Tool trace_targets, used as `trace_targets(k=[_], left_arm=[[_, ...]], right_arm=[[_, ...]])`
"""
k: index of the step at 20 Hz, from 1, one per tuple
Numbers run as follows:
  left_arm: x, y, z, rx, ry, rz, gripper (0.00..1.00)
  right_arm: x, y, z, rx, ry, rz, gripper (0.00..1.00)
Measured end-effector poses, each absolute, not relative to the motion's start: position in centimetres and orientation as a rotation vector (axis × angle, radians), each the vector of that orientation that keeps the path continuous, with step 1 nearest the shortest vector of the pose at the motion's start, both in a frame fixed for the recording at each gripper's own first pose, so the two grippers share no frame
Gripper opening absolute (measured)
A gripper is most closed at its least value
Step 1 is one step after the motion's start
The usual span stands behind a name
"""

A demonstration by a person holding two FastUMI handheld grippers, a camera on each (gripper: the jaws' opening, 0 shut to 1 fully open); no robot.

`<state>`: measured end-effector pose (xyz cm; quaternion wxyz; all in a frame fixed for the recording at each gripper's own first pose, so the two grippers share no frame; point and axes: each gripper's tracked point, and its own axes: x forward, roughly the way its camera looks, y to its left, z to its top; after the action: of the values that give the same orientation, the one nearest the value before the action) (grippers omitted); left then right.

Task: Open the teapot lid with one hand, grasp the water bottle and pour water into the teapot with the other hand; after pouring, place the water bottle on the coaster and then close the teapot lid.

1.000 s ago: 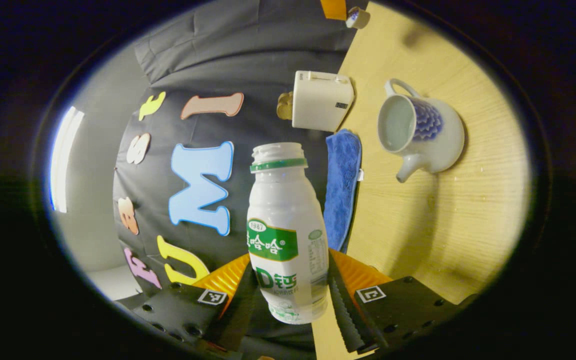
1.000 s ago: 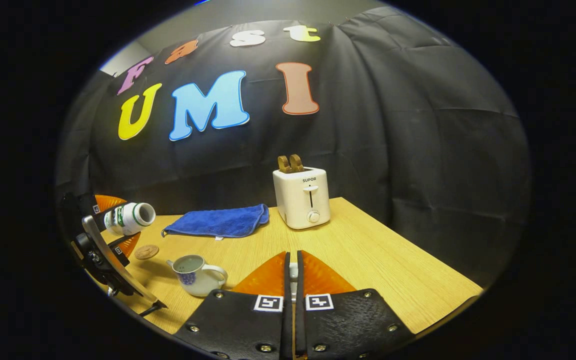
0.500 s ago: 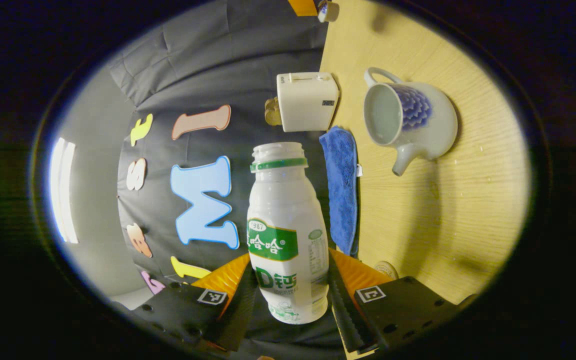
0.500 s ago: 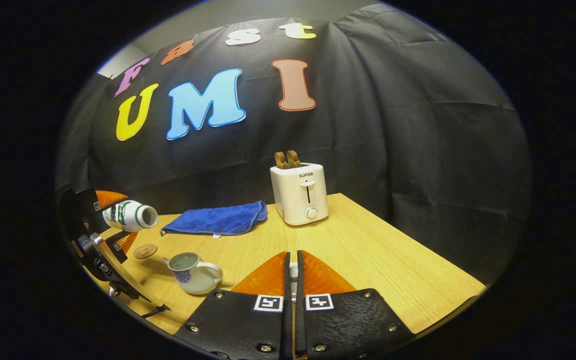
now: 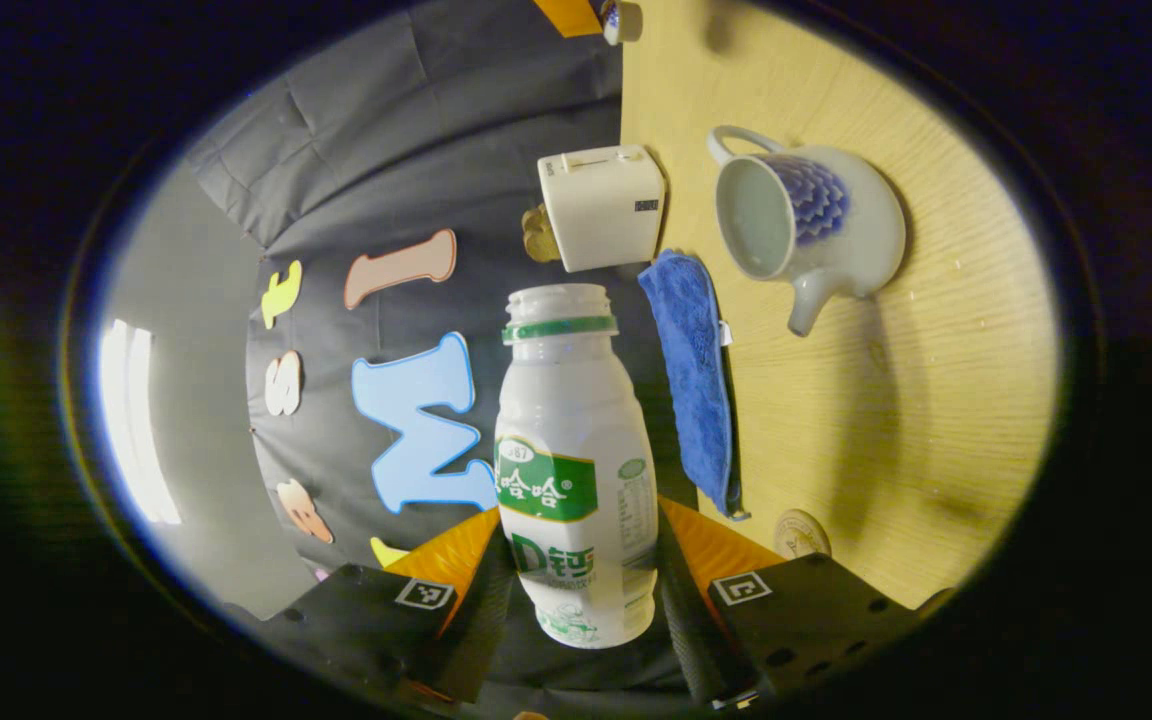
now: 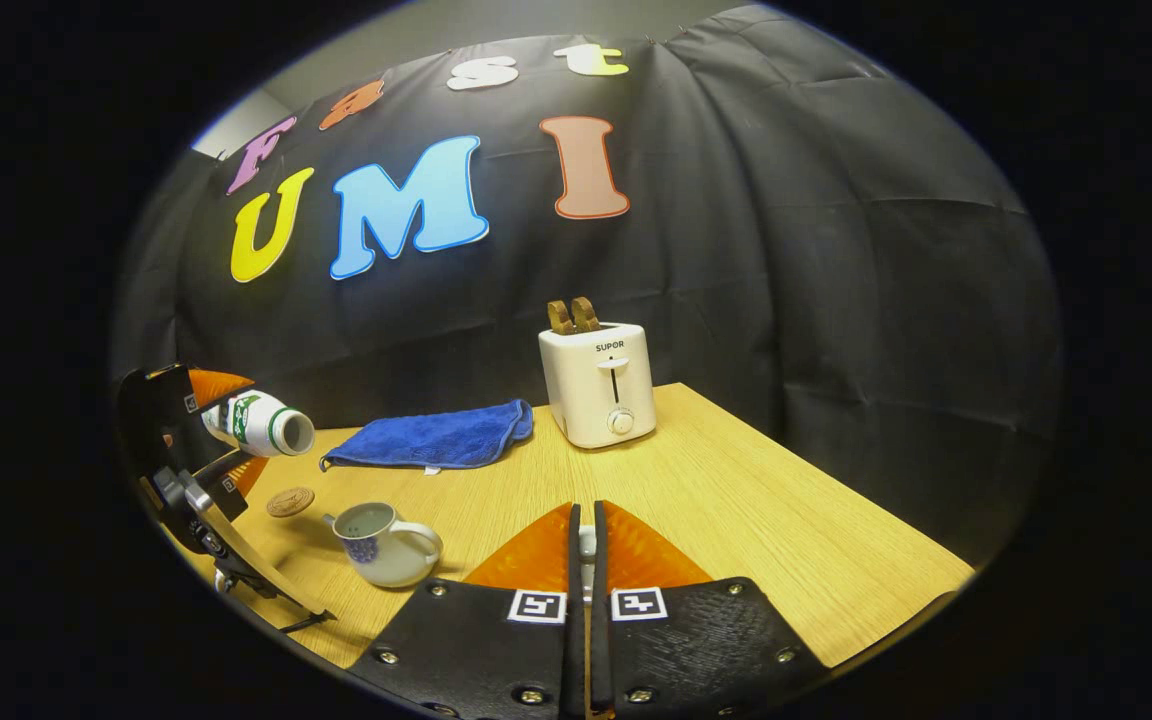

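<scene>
Left hand-held gripper [image 5: 581,585] pinches the water bottle [image 5: 574,470], tipped sideways above the open teapot [image 6: 381,541]; right hand-held gripper [image 6: 587,545] is pinching the small lid [image 6: 587,541].

Coaster [image 6: 291,501] left of teapot [image 6: 383,543]; cloth [image 6: 431,438], toaster [image 6: 597,385] behind.

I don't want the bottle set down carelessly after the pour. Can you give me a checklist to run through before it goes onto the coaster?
1. Left gripper shut on the water bottle: ok.
2. Bottle upright for setting down: not ok, it lies nearly level, mouth toward the blue cloth.
3. Coaster bare: ok.
4. Open teapot apart from the coaster: ok.
5. Water left in the bottle: cannot tell.
6. Right gripper shut on the teapot lid: ok, a small pale piece shows between its fingers.
</scene>
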<state>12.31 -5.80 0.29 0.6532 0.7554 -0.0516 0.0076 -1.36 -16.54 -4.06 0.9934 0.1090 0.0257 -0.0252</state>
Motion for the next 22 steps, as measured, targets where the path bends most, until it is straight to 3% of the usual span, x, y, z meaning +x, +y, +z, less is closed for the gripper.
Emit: trace_targets(k=[8, 9, 14, 15, 16, 17, 19, 20, 21, 22], left_arm=[[12.4, -5.7, 0.6, 1.759, -0.132, 0.012, 0.74], [12.4, -5.8, 0.6, 1.765, -0.133, 0.012, 0.79], [12.5, -5.6, 0.9, 1.8, -0.147, 0.011, 0.79], [12.4, -5.8, 0.9, 1.809, -0.149, 0.01, 0.84], [12.4, -5.7, 1.2, 1.817, -0.152, 0.008, 0.79], [12.5, -5.7, 1.2, 1.824, -0.154, 0.007, 0.84], [12.5, -5.8, 1.4, 1.834, -0.156, 0.003, 0.79], [12.6, -5.8, 1.5, 1.839, -0.157, 0.003, 0.84], [12.6, -5.8, 1.5, 1.843, -0.158, 0.001, 0.79], [12.6, -5.8, 1.7, 1.85, -0.158, -0.001, 0.84]], right_arm=[[-1.5, -16.5, -4.0, 0.221, 0.048, -0.047, 0.02], [-1.5, -16.5, -3.9, 0.221, 0.048, -0.047, 0.02], [-1.5, -16.4, -3.9, 0.222, 0.045, -0.045, 0.02], [-1.5, -16.5, -3.9, 0.222, 0.045, -0.045, 0.02], [-1.5, -16.5, -3.9, 0.222, 0.044, -0.045, 0.02], [-1.5, -16.5, -3.8, 0.223, 0.044, -0.045, 0.02], [-1.6, -16.5, -3.8, 0.224, 0.043, -0.046, 0.02], [-1.5, -16.6, -3.9, 0.224, 0.043, -0.045, 0.02], [-1.5, -16.6, -3.9, 0.224, 0.042, -0.045, 0.02], [-1.5, -16.5, -3.9, 0.224, 0.043, -0.044, 0.02]])
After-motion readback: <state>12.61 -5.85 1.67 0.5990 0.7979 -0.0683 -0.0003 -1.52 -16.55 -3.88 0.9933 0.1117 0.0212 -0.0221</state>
